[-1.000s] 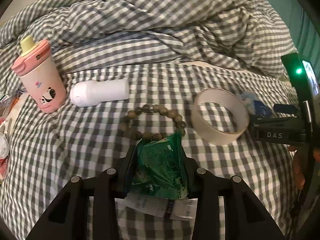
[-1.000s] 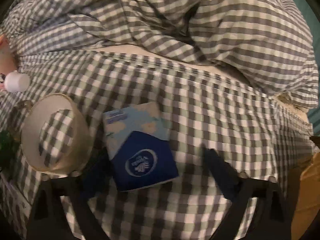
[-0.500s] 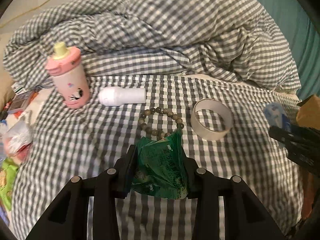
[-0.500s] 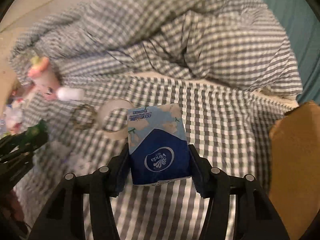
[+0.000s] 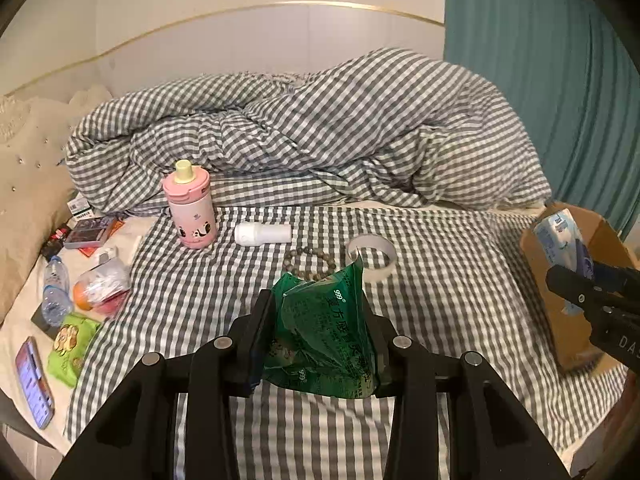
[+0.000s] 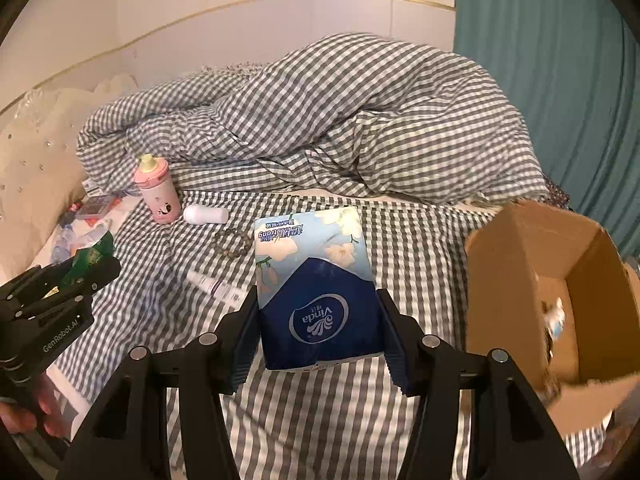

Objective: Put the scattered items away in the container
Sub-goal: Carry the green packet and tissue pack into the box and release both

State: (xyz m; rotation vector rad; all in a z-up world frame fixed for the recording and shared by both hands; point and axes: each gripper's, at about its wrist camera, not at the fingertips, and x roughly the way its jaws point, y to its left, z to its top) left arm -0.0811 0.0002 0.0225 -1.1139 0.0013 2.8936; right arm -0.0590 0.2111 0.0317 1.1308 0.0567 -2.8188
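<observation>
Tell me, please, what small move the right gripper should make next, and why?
Probably carry the tissue pack sideways over the open cardboard box, then release. The right gripper already holds the pack lifted above the bed, and the box stands open beside it, with room inside.

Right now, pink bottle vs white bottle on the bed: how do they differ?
The pink bottle stands upright; the white bottle lies on its side. The pink bottle has a yellow spout and a panda print; the white bottle is plain. The pink bottle is bulkier. Both rest on the checked sheet, untouched by either gripper.
</observation>
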